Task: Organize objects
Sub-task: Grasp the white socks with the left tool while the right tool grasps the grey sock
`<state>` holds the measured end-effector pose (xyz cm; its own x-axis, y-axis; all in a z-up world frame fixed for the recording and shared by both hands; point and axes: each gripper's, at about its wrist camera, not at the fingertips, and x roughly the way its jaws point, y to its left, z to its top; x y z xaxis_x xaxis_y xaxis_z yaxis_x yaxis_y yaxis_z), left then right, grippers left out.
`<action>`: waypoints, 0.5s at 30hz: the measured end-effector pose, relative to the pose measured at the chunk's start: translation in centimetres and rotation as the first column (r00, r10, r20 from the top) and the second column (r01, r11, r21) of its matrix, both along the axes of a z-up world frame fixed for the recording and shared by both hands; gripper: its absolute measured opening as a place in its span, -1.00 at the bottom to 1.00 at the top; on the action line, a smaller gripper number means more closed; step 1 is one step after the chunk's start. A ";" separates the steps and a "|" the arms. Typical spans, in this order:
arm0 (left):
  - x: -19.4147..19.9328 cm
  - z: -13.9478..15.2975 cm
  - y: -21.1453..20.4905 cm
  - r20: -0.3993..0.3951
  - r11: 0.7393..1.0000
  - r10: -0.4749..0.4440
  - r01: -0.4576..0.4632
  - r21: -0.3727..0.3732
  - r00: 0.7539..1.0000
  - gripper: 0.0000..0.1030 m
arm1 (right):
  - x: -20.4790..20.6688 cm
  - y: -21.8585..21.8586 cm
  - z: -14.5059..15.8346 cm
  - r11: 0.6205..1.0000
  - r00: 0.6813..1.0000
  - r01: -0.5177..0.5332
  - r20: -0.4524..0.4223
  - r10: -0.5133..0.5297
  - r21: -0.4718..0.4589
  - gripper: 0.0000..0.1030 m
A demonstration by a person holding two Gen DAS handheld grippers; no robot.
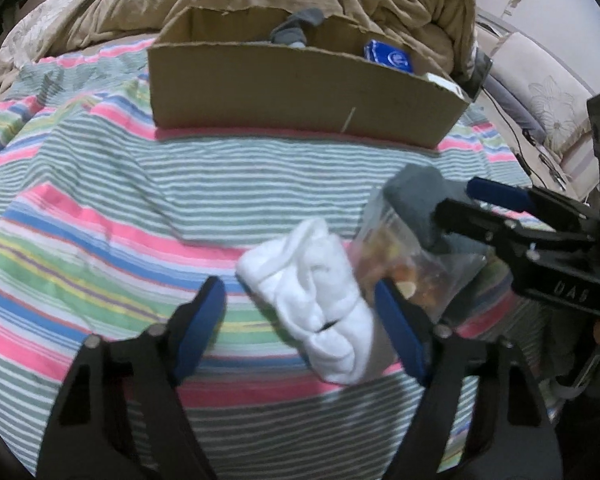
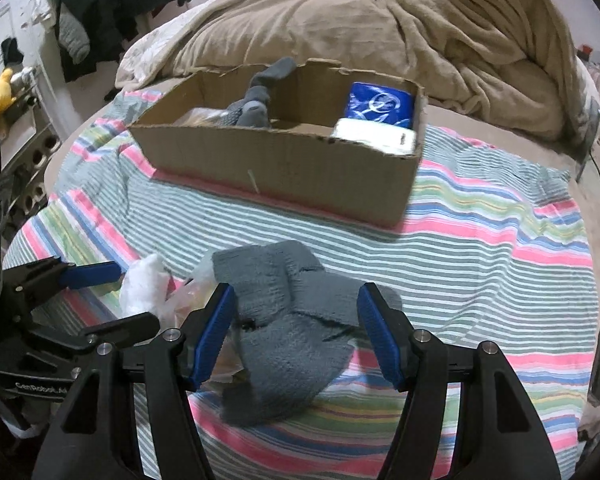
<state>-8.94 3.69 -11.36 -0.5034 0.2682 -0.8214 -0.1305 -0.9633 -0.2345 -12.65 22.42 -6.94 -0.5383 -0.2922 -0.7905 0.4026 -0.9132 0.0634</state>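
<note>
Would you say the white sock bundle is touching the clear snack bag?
Touching: the left wrist view shows the white sock bundle pressed against the clear snack bag, no sheet visible between.

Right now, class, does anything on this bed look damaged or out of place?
The cardboard box has ragged, torn top edges, and one grey sock hangs over its back wall instead of lying inside. Nothing looks spilled.

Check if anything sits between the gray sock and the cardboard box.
Nothing visible does. Only bare striped blanket lies between the gray sock, which sits between the open fingers of the right hand-held gripper, and the cardboard box; its near wall must be cleared.
</note>
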 end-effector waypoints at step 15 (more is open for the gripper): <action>0.7 0.5 -0.1 -0.033 0.996 -0.032 0.035 0.084 0.999 -0.18 | 0.6 -0.6 0.1 0.999 0.999 -0.037 -0.007 0.037 0.005 -0.38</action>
<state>-8.26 3.57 -10.91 -0.5182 0.3527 -0.7792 -0.1707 -0.9353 -0.3098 -12.08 21.80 -6.87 -0.5327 -0.3079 -0.7883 0.4362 -0.8981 0.0560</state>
